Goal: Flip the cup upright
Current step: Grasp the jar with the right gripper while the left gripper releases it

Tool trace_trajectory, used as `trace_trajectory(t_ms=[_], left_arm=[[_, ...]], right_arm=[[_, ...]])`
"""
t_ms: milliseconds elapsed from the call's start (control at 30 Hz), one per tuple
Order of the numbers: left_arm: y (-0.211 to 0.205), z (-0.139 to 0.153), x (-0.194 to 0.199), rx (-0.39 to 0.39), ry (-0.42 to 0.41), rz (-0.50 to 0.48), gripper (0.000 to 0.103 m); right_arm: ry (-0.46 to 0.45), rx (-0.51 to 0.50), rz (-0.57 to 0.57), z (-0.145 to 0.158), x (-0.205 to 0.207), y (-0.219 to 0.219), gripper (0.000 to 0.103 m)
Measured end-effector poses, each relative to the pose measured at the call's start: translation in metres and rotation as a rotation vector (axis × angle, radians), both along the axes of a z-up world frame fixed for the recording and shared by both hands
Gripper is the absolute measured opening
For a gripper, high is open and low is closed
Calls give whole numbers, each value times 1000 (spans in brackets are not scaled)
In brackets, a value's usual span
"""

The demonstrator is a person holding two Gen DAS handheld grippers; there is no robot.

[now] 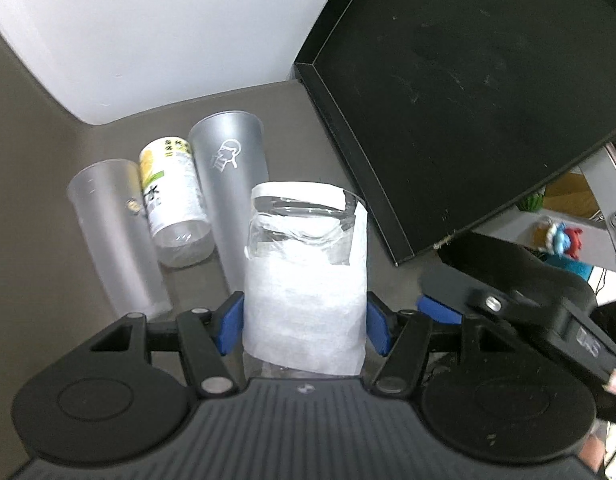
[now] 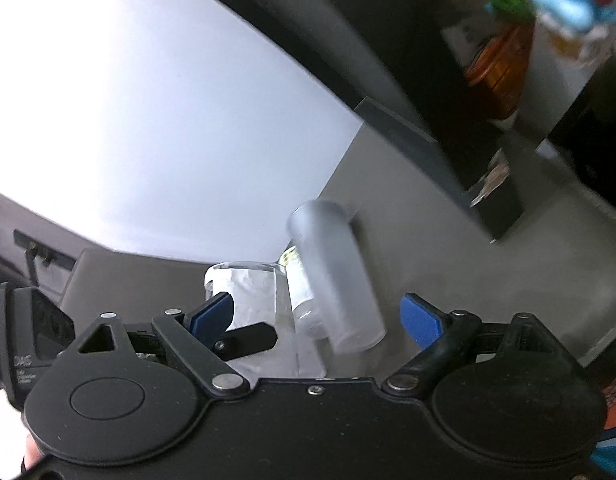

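My left gripper (image 1: 305, 322) clamps the paper-wrapped clear cup (image 1: 305, 276), while my right gripper (image 2: 318, 318) gapes wide, holding nothing.

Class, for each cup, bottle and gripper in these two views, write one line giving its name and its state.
paper-wrapped clear cup: held between blue pads
left gripper: shut on it
right gripper: open, holds nothing
grey logo cup: mouth down
frosted cup: mouth down
labelled bottle: propped between both

Even indoor light, a glaring white wall (image 2: 155, 120), fisheye bending at edges, and heavy blur in the right wrist view.
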State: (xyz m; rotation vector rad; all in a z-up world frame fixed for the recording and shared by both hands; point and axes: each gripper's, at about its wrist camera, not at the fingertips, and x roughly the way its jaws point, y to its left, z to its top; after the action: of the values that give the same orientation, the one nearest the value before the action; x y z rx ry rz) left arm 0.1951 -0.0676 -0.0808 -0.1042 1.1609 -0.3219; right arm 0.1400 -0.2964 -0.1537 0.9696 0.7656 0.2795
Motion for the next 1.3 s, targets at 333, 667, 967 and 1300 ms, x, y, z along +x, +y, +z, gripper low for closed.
trace_trajectory(t_ms=[333, 667, 967, 1300], left_arm=[[9, 11, -39, 13, -19, -18, 61], [5, 17, -67, 9, -39, -55, 61], [10, 4, -78, 14, 12, -29, 63], [23, 2, -86, 19, 30, -17, 65]], right_arm=[[-11, 133, 139, 2, 2, 26, 95], [-27, 194, 269, 4, 1, 45, 96], [-35, 154, 322, 5, -1, 52, 61], [-127, -39, 286, 27, -15, 55, 60]])
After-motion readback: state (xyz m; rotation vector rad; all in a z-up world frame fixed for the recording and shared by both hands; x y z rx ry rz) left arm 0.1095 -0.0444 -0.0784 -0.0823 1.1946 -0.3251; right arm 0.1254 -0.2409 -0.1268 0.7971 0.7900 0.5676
